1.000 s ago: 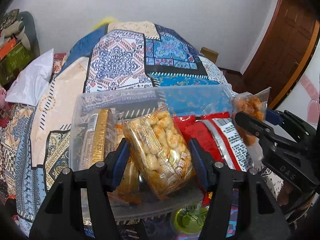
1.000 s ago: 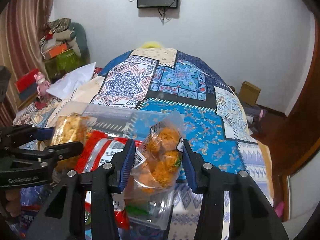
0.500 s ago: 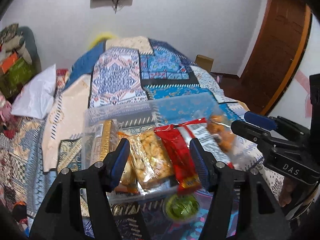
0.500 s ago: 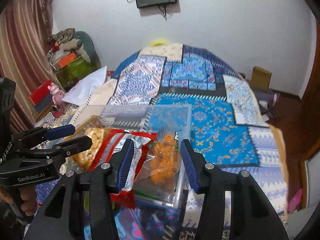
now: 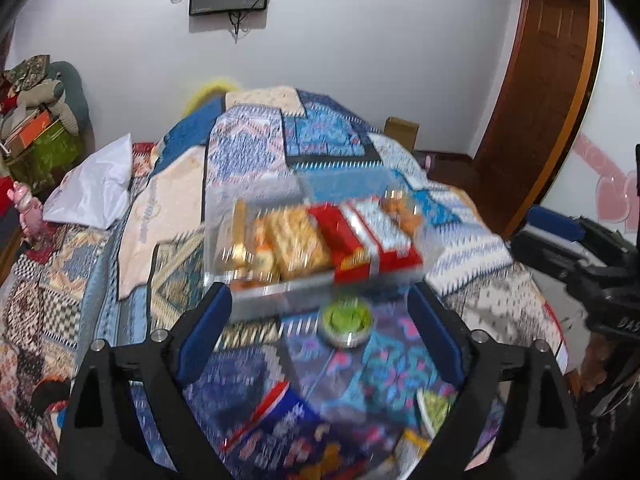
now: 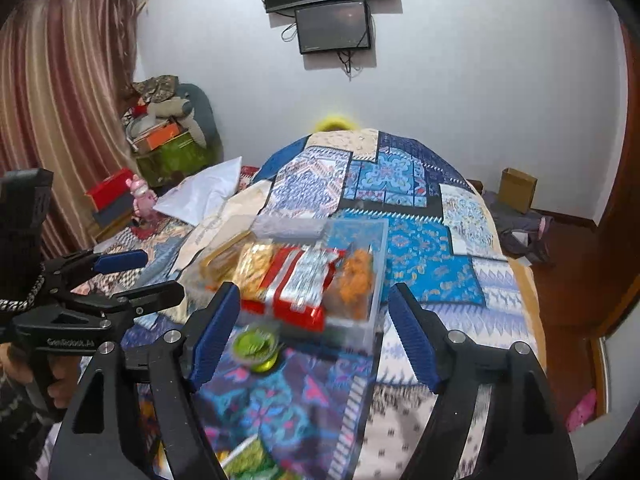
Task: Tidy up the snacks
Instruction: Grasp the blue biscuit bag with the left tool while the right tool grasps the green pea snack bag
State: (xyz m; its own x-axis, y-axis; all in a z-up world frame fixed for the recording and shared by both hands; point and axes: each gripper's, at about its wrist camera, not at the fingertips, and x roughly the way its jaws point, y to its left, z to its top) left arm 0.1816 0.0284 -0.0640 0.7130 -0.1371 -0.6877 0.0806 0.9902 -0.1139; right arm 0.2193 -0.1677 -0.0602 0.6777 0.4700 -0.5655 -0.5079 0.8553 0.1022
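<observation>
A clear plastic box (image 5: 256, 302) (image 6: 374, 312) stands on the patterned bedspread and holds several snacks: a gold pack (image 5: 238, 236), a yellow puffed-snack bag (image 5: 298, 240) (image 6: 256, 266), a red and silver bag (image 5: 362, 236) (image 6: 304, 284) and an orange fried-snack bag (image 5: 402, 210) (image 6: 354, 280). My left gripper (image 5: 320, 326) is open and empty, back from the box's near wall. My right gripper (image 6: 312, 334) is open and empty, also back from the box. A small green cup (image 5: 346, 320) (image 6: 256, 346) lies in front of the box.
More snack packs lie near the front edge: a blue and red pack (image 5: 276, 412), a green cup (image 5: 438, 410) and a green pack (image 6: 250, 460). A white pillow (image 5: 94, 188) lies at the left. Boxes and toys (image 6: 168, 140) are stacked by the wall.
Both grippers let go of their bags, the yellow puffed-snack bag and the orange fried-snack bag, which now lie in the box. Both have drawn back and up, wide open.
</observation>
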